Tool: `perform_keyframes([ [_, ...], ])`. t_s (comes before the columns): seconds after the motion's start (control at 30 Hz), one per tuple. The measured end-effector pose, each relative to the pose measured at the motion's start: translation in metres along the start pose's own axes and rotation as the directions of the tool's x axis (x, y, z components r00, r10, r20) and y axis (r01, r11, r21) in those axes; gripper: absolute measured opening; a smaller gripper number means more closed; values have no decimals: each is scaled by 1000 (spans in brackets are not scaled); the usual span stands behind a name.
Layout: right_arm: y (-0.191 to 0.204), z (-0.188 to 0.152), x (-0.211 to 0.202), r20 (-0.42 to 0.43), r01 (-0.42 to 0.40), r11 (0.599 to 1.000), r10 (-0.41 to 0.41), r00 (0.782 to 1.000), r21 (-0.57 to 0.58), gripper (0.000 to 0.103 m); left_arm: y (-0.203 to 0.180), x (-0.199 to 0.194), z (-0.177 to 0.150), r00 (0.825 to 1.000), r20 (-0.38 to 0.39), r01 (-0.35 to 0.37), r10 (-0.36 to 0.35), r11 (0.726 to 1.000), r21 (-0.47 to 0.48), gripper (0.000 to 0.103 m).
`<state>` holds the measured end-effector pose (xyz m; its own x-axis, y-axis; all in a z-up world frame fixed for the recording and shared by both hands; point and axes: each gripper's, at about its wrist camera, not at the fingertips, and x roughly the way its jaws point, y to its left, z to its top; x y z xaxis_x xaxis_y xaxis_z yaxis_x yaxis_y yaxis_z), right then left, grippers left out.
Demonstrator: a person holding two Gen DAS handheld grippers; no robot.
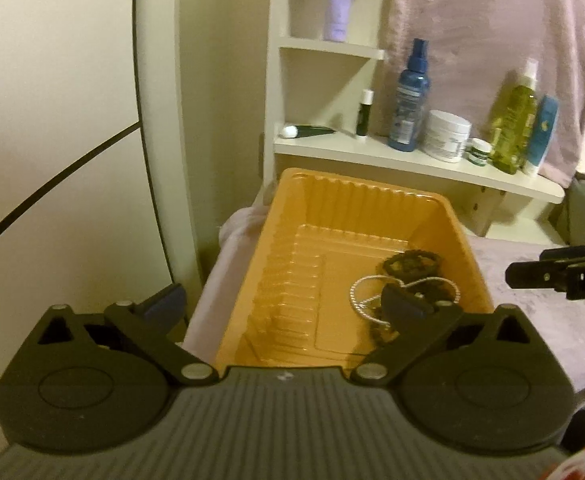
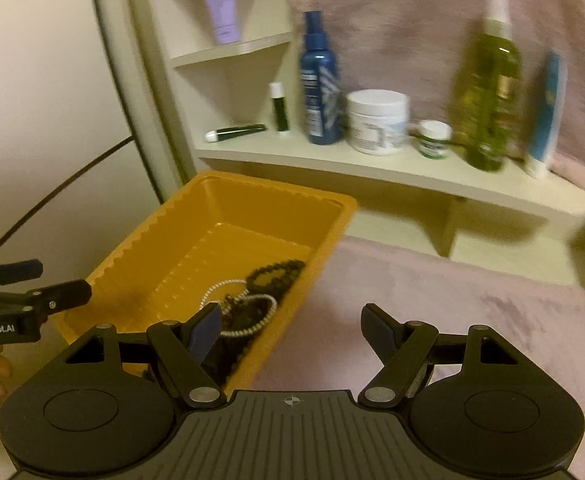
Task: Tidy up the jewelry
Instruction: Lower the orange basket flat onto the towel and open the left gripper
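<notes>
Jewelry lies in the near right part of the orange tray [image 1: 276,248] on the pink cloth [image 2: 432,300]: one black beaded bracelet [image 1: 410,264] and one silvery chain [image 1: 366,294] looped over further dark pieces too tangled to count. Both grippers hang over the tray's near end, the left gripper [image 1: 288,304] spread wide and the right gripper [image 2: 292,324] well apart, nothing between either's jaws. Behind, the cream shelf [image 2: 372,168] carries one blue spray bottle [image 2: 318,80], one green bottle [image 2: 488,88], two white jars, and two small green tubes.
</notes>
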<state>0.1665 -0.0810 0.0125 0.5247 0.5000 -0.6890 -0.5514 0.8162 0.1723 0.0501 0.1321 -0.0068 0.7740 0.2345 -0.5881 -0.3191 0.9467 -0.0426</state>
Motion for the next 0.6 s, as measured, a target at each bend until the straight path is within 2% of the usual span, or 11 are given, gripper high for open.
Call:
perform_keyframes([
  [0.1, -9, -6, -16, -5, 19, 998, -19, 1000, 62, 76, -9, -10, -2, 1000, 0, 17, -17, 1000, 12, 102],
  [0.3, -22, -24, -50, -15, 64, 986, -62, 998, 156, 76, -26, -28, -8, 998, -47, 46, -45, 999, 18, 102],
  [0.6, -31, -56, -92, -47, 131, 970, -124, 991, 206, 76, -52, -47, -23, 993, -102, 70, -67, 997, 27, 102],
])
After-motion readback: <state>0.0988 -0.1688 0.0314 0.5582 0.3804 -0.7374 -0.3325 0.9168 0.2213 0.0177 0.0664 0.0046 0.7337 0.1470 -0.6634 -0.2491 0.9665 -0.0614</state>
